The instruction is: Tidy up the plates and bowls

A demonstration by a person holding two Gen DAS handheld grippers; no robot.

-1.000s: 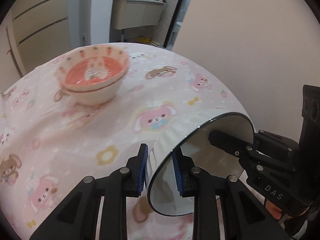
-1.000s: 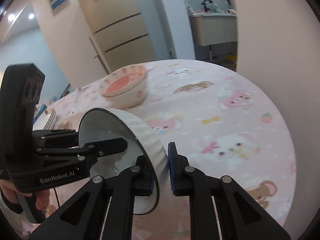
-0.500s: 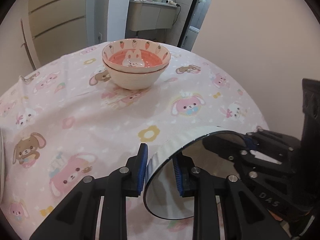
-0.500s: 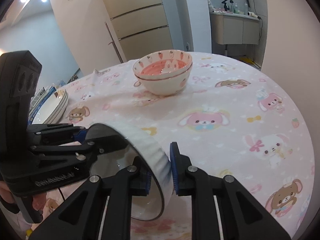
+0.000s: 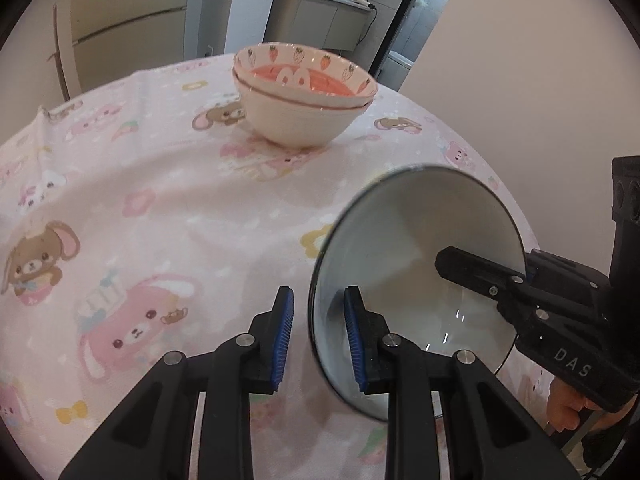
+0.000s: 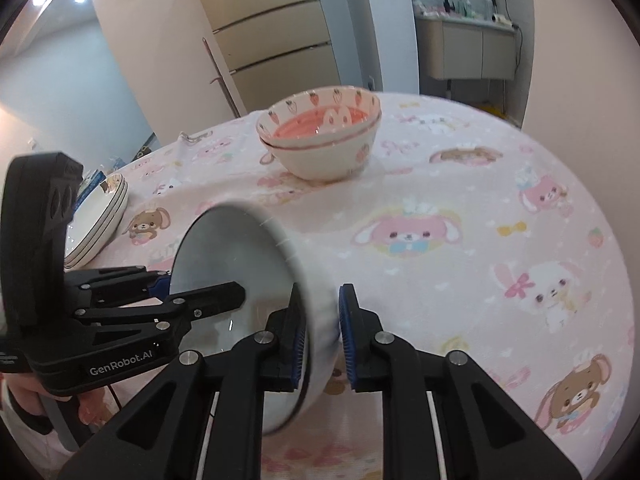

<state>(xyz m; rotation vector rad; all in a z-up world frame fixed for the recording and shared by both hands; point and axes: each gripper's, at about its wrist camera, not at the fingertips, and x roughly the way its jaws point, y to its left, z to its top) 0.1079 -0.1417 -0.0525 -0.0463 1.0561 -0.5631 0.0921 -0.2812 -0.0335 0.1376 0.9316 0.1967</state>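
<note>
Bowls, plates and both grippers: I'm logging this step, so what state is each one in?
White ribbed bowl: lifted off the table, tipped on its side, gripped at opposite rim edges.
Left gripper: shut on the bowl's rim.
Right gripper: shut on the bowl's wall.
Pink strawberry-and-rabbit bowls: two nested, upright on the tablecloth.
White dark-rimmed plates: stacked at the table's edge.

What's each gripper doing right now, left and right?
Left gripper: jaws closed on the white bowl's rim.
Right gripper: jaws closed on the same white bowl's opposite wall.
</note>
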